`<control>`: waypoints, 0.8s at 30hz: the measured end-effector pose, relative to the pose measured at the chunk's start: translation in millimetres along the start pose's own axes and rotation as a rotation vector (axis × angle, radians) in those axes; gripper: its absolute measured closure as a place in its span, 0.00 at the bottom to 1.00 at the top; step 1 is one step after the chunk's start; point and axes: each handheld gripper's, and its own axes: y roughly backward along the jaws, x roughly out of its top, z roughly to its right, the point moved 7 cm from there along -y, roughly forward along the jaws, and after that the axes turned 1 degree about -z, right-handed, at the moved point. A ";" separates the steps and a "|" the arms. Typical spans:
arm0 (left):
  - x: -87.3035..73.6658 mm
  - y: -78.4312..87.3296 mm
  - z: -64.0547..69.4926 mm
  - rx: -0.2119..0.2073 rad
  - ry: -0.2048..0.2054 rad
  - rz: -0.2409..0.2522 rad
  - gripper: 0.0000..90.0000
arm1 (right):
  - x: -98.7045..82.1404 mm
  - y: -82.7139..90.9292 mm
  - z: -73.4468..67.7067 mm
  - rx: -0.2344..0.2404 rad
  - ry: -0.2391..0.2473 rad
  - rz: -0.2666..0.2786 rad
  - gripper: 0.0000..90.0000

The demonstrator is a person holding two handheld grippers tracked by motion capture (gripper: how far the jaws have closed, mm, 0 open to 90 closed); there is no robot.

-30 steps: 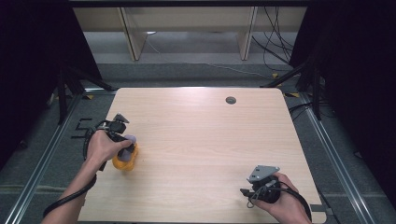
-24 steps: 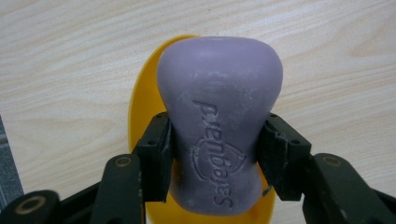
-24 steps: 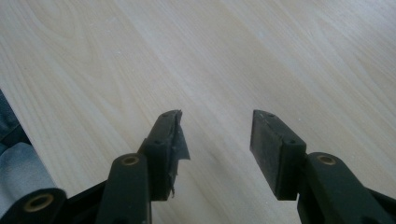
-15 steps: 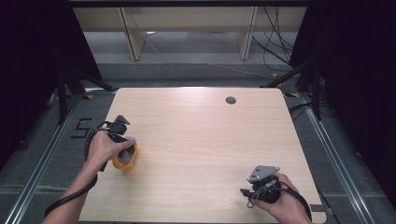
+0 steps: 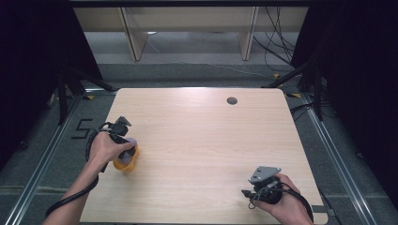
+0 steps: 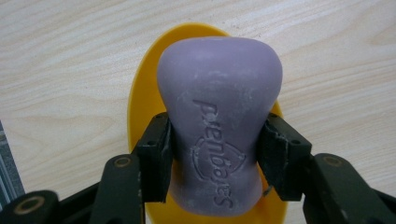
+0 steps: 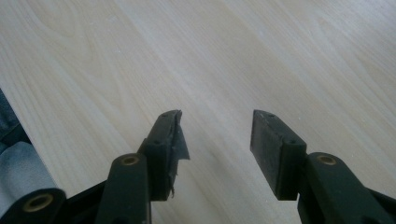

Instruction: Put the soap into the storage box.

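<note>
Purple soap bar [image 6: 219, 126] over yellow dish [image 6: 144, 102], gripped

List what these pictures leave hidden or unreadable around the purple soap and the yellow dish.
- Yellow dish, left gripper view: its middle and near end are covered by the purple soap, so contact between them is unclear.
- Soap's lower end, same view: cut off by the bottom edge.
- Left gripper, high view: the jaws are hidden under the hand.
- Dark round spot on the table, high view: too small to identify.
</note>
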 end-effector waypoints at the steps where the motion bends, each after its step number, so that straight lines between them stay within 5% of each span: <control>1: -0.4 -1.0 -0.2 0.002 0.001 0.000 0.54 | 0.0 0.0 0.0 0.000 0.000 0.000 0.59; 5: -1.4 -1.6 -2.7 0.005 -0.008 0.009 0.53 | -0.1 0.1 0.1 0.000 0.001 -0.001 0.59; 14: 3.2 17.3 0.0 0.020 0.017 0.147 0.49 | 0.5 -0.8 0.1 -0.008 -0.002 0.011 0.59; 17: 1.2 26.0 -2.1 0.029 -0.063 0.182 0.49 | 0.0 -0.9 1.0 -0.010 0.008 0.012 0.59; 24: -10.1 42.1 4.5 0.004 -0.115 0.317 0.51 | -0.7 -0.2 1.2 -0.001 0.017 -0.003 0.58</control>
